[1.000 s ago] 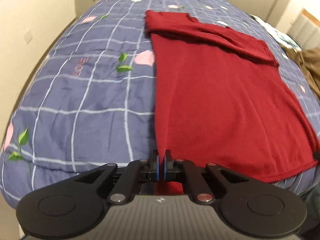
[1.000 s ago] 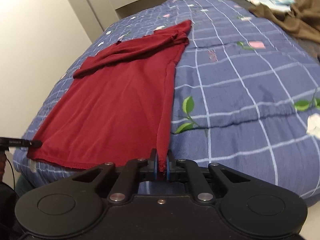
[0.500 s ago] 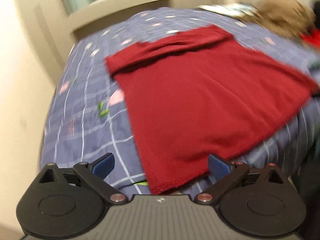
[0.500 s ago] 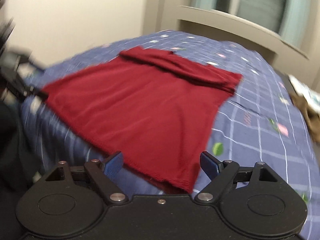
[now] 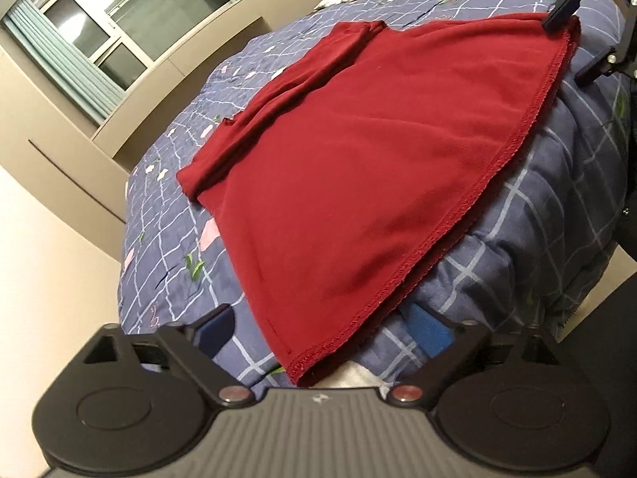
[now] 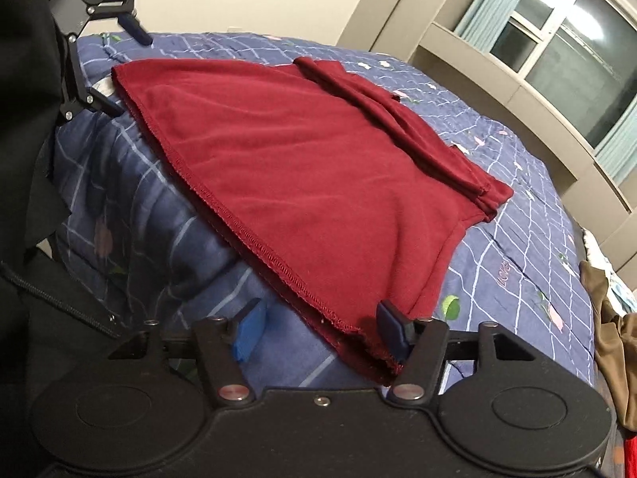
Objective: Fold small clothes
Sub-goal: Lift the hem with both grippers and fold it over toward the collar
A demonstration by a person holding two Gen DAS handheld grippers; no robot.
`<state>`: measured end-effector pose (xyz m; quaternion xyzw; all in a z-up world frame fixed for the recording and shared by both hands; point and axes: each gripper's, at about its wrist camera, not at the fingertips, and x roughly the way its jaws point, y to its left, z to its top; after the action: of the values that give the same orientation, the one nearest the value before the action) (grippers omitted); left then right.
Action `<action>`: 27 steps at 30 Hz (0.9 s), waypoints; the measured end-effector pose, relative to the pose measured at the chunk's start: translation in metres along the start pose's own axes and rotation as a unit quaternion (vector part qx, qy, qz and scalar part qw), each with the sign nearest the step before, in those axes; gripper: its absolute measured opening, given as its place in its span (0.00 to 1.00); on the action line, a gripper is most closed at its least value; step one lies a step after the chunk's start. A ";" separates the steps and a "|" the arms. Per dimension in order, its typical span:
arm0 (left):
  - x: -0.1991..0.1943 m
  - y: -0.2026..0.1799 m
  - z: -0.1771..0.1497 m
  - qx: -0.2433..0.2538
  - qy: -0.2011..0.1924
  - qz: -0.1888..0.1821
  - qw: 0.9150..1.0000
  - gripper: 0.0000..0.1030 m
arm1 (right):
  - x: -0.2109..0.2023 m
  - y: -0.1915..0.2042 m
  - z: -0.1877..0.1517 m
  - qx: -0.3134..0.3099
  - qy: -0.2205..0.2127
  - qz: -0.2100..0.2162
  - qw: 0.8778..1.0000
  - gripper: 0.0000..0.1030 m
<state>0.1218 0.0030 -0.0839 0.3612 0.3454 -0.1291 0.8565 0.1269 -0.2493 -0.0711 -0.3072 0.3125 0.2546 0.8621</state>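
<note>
left gripper (image 5: pixel 322 328), right gripper (image 6: pixel 320 330) jaws apart, empty; red garment (image 5: pixel 358 167) flat; quilt (image 6: pixel 517 271) reads "love".

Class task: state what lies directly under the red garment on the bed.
The red garment lies on the blue checked quilt, whose pattern shows all around it. Anything between cloth and quilt is covered.

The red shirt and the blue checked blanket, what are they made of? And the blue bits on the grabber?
The red shirt looks like soft matte knit fabric: fine ribbed texture, stitched hem. The blue checked blanket seems a padded quilt, probably cotton or polyester: puffy folds, no shine. The blue pads on the right gripper look like rubber or foam; hard to tell.
</note>
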 end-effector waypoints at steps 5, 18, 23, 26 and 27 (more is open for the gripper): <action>0.004 0.000 0.001 0.008 -0.002 0.018 1.000 0.61 | 0.001 0.003 0.003 0.009 -0.014 -0.002 1.000 0.35; 0.009 -0.007 -0.006 0.068 -0.021 0.018 0.997 0.31 | 0.001 0.004 0.004 0.012 -0.017 -0.008 1.000 0.23; 0.009 -0.002 -0.005 0.058 -0.016 0.002 0.998 0.06 | 0.000 0.003 0.006 0.010 -0.012 0.003 1.000 0.13; 0.006 0.005 -0.002 0.045 -0.021 -0.007 0.999 0.05 | -0.001 -0.003 0.011 0.009 -0.009 0.011 1.000 0.05; 0.004 0.009 0.000 0.040 -0.022 -0.010 0.999 0.04 | -0.002 -0.006 0.012 0.013 -0.009 0.015 1.000 0.05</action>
<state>0.1293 0.0099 -0.0821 0.3891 0.3243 -0.1591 0.8474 0.1342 -0.2455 -0.0598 -0.2887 0.3124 0.2661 0.8650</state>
